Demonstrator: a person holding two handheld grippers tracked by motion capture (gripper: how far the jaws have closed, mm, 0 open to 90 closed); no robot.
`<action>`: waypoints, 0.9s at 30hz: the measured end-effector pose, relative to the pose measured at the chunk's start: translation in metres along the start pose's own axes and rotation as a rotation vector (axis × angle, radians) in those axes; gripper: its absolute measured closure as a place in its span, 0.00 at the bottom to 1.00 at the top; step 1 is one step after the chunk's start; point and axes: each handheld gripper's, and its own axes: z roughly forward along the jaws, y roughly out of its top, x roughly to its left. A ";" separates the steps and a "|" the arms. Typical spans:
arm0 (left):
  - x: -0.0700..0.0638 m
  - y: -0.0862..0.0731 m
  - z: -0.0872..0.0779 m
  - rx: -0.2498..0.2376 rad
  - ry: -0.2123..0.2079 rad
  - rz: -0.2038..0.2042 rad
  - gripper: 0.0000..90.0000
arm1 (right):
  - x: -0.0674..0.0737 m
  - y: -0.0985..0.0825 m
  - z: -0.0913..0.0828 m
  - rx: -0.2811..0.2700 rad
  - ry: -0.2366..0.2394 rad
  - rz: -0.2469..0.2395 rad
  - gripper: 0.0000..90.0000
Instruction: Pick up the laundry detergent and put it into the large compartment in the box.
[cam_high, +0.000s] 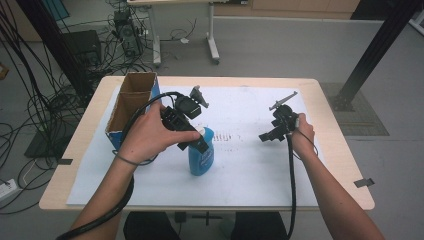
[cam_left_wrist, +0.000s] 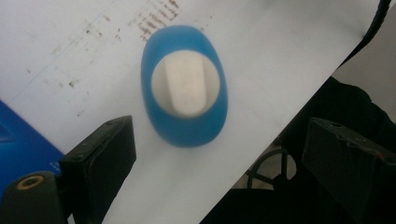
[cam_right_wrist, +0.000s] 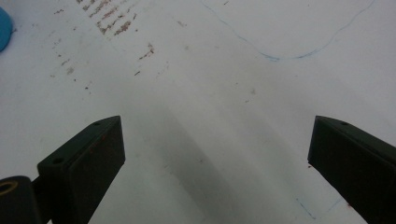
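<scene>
The blue bottle (cam_high: 201, 156) stands upright near the middle of the white sheet (cam_high: 250, 170), at about four o'clock from the cardboard box (cam_high: 131, 107), with the left gripper (cam_left_wrist: 219, 154) wide open and empty above its cap (nothing grasped yet), while the right gripper (cam_right_wrist: 217, 154) idles open at three o'clock.

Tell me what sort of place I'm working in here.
Probably a lab or workshop set up for recording: bundles of black cables on the floor, black frame struts beside the table, and a white sheet covering it under the blue bottle.

Left hand-held gripper (cam_high: 200, 142) pointing down, jaws wide, right hand-held gripper (cam_high: 267, 136) open, level.
</scene>
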 end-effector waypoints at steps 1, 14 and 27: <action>-0.001 0.002 0.001 0.001 0.001 0.001 0.11 | 0.000 0.000 0.000 -0.001 0.001 0.003 0.04; -0.003 0.019 0.019 0.009 0.020 -0.005 0.11 | -0.001 -0.001 0.000 -0.008 0.005 0.003 0.04; 0.005 0.025 0.025 0.028 0.049 -0.021 0.11 | -0.002 0.000 0.001 -0.007 0.007 0.001 0.04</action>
